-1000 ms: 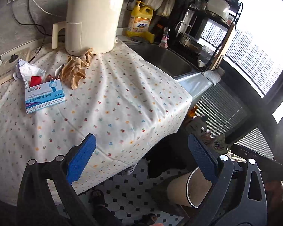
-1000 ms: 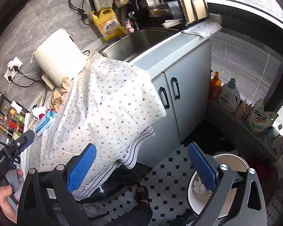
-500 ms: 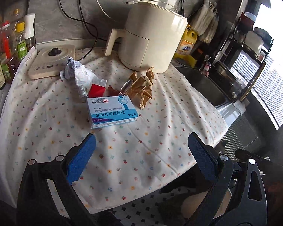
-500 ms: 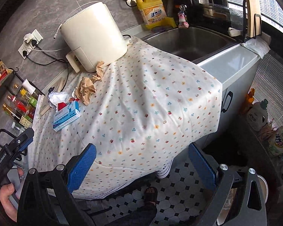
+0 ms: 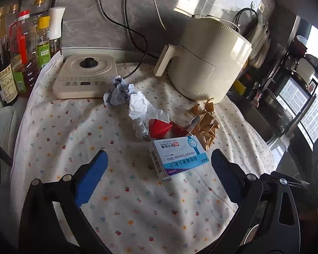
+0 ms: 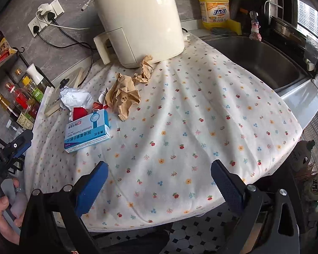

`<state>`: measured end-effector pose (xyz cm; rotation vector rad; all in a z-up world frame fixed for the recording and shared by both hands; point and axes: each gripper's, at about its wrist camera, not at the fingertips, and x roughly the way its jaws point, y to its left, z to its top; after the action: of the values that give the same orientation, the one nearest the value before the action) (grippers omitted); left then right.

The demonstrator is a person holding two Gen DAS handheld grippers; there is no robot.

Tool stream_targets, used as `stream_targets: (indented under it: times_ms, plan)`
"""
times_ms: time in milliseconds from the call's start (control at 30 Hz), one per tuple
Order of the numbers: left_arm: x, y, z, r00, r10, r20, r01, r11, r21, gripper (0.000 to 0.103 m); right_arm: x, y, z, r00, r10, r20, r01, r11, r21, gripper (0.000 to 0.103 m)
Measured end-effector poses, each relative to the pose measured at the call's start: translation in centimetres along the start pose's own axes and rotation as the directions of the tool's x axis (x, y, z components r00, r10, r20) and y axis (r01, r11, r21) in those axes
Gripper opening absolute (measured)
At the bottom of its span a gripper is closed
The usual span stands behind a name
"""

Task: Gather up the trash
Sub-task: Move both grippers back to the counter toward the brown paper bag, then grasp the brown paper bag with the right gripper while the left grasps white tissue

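A pile of trash lies on the flowered cloth [image 5: 78, 131]: a blue-and-white medicine box [image 5: 179, 158] [image 6: 88, 131], crumpled brown paper [image 5: 205, 122] [image 6: 123, 96], white tissue [image 5: 141, 105] [image 6: 75, 98], a blue-patterned wad [image 5: 118, 91] and red scraps [image 5: 159, 128] [image 6: 79, 113]. My left gripper [image 5: 159, 177] is open and empty, just in front of the box. My right gripper [image 6: 159, 186] is open and empty, over the cloth's front edge, to the right of the box.
A cream air fryer [image 5: 207, 63] [image 6: 140, 21] stands behind the trash. A flat cream cooker [image 5: 84, 78] and sauce bottles [image 5: 21, 48] are at the left. The sink [image 6: 262, 59] and a yellow detergent jug [image 6: 215, 4] are at the right. Tiled floor [image 6: 193, 232] lies below.
Both grippers have swung up from the floor and bin toward the table and moved closer to the trash pile. Both have stayed open.
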<state>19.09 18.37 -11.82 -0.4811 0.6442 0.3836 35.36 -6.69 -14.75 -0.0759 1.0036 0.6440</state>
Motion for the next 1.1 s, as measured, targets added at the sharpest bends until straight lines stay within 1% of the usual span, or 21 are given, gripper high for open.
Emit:
stream_targets:
  times_ms: [67, 133, 200, 300, 367, 467, 500, 533, 567, 600, 633, 700, 800, 933, 1100]
  plan:
    - [0.4, 1.0, 0.9, 1.0, 0.002, 0.004, -0.002, 1.0, -0.001, 0.097, 1.1, 1.0, 1.0, 1.0, 0.007, 0.003, -0.007, 1.0, 0.007, 0.091]
    - [0.7, 2.0, 1.7, 1.0, -0.001, 0.011, 0.001, 1.0, -0.01, 0.097, 2.2, 1.9, 1.9, 1.0, 0.019, -0.006, -0.019, 1.0, 0.014, 0.083]
    - [1.0, 2.8, 2.3, 1.0, -0.004, 0.016, 0.004, 1.0, -0.007, 0.097, 3.3, 2.8, 2.7, 1.0, 0.026, -0.007, -0.026, 1.0, 0.01, 0.08]
    - [1.4, 3.8, 3.1, 1.0, -0.002, 0.017, 0.002, 1.0, -0.001, 0.097, 5.5, 3.9, 3.9, 1.0, 0.015, -0.021, -0.015, 1.0, -0.01, 0.076]
    - [1.7, 4.6, 3.4, 1.0, -0.003, 0.016, 0.003, 1.0, -0.011, 0.097, 7.2, 4.4, 4.7, 0.999, 0.01, -0.034, -0.01, 1.0, -0.014, 0.074]
    - [2.1, 5.8, 3.6, 1.0, 0.003, 0.01, -0.003, 1.0, -0.031, 0.097, 9.6, 4.7, 5.5, 0.998, -0.007, -0.059, 0.007, 1.0, -0.001, 0.068]
    - [2.2, 6.1, 3.7, 1.0, 0.005, 0.008, -0.004, 0.999, -0.036, 0.097, 10.3, 4.8, 5.7, 0.998, -0.008, -0.068, 0.008, 1.0, 0.005, 0.062]
    - [2.3, 6.4, 3.7, 1.0, 0.007, 0.007, -0.006, 0.999, -0.039, 0.097, 10.9, 4.8, 5.8, 0.997, -0.004, -0.077, 0.004, 1.0, 0.007, 0.052]
    - [2.3, 6.6, 3.7, 1.0, 0.009, 0.007, -0.009, 0.999, -0.041, 0.097, 11.4, 4.9, 5.9, 0.996, -0.002, -0.09, 0.002, 1.0, 0.005, 0.046]
    - [2.3, 6.9, 3.7, 1.0, 0.011, 0.006, -0.011, 0.999, -0.045, 0.097, 11.9, 5.0, 6.0, 0.995, 0.002, -0.104, -0.002, 1.0, -0.001, 0.033]
    - [2.4, 7.2, 3.8, 1.0, 0.012, 0.006, -0.012, 0.999, -0.051, 0.097, 12.2, 5.1, 6.0, 0.994, 0.013, -0.113, -0.014, 1.0, -0.008, 0.025]
    - [2.5, 7.6, 3.8, 1.0, 0.015, 0.006, -0.015, 0.998, -0.062, 0.097, 12.5, 5.6, 6.0, 0.993, 0.014, -0.115, -0.018, 0.999, -0.036, 0.013]
    - [2.8, 7.9, 4.0, 1.0, 0.014, 0.007, -0.014, 0.997, -0.072, 0.097, 12.1, 5.9, 5.8, 0.994, 0.022, -0.104, -0.029, 0.998, -0.062, 0.003]
    - [3.4, 7.7, 4.3, 1.0, -0.009, 0.006, 0.01, 0.997, -0.08, 0.096, 11.0, 6.1, 5.6, 0.995, 0.036, -0.098, -0.043, 0.997, -0.071, 0.003]
    - [4.5, 6.5, 4.5, 0.998, -0.066, -0.003, 0.066, 0.995, -0.074, 0.088, 8.4, 5.8, 5.0, 0.997, 0.051, -0.055, -0.056, 0.995, -0.084, 0.003]
